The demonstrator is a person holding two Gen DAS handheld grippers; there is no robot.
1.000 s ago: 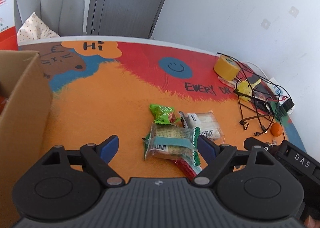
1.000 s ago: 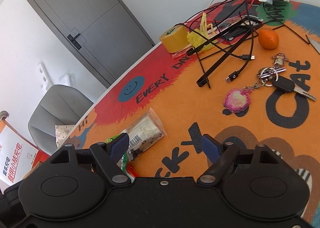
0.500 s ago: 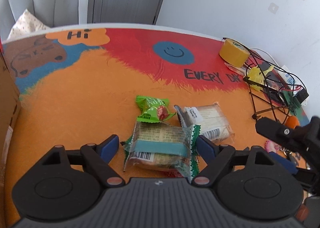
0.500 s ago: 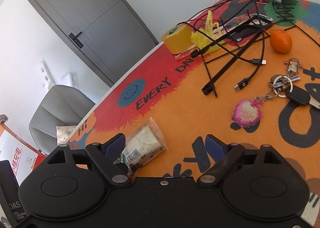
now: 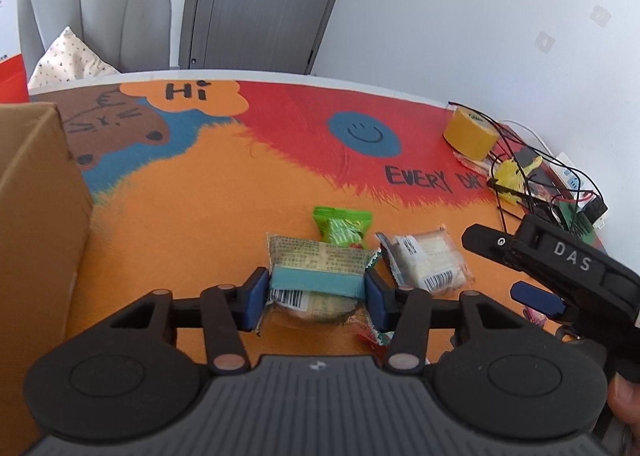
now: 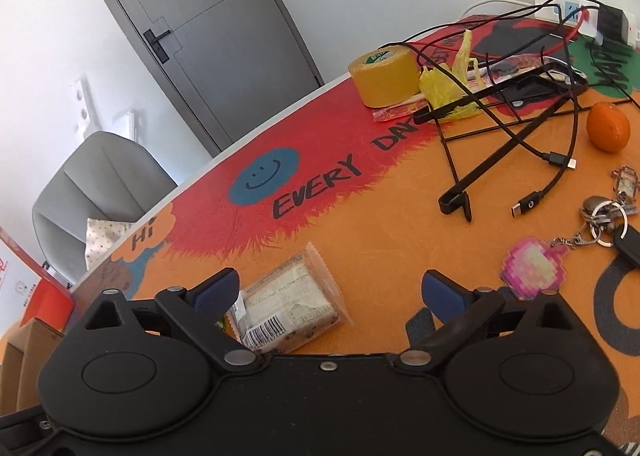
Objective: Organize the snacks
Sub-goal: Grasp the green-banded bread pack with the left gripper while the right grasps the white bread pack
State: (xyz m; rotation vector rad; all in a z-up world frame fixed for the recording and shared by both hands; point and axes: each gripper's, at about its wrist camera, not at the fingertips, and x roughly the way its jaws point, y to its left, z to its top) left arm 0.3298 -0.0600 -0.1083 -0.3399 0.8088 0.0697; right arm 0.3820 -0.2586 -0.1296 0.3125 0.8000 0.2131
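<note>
A snack packet with a teal band [image 5: 318, 268] lies on the orange mat between the blue pads of my left gripper [image 5: 316, 294]. The jaws are closing and both pads touch the packet's sides. Behind it lies a green candy packet [image 5: 342, 228], and a red wrapper [image 5: 370, 338] peeks out beneath. A clear wrapped cake [image 5: 424, 258] sits to the right. My right gripper [image 6: 332, 292] hovers over that cake [image 6: 286, 308] with its jaws opening wide; the cake lies by the left finger, untouched. The right gripper [image 5: 508, 268] also shows at the right of the left wrist view.
A cardboard box [image 5: 36, 215] stands at the left edge. At the far right are a yellow tape roll [image 6: 382, 75], tangled black cables [image 6: 520, 127], an orange [image 6: 608, 125], a key bunch with a pink charm [image 6: 532, 268] and a power strip. A grey chair [image 5: 96, 11] stands behind the table.
The left jaws closed in from wide apart onto the teal-banded packet. The right jaws spread wider, and that gripper moved closer to the clear wrapped cake.
</note>
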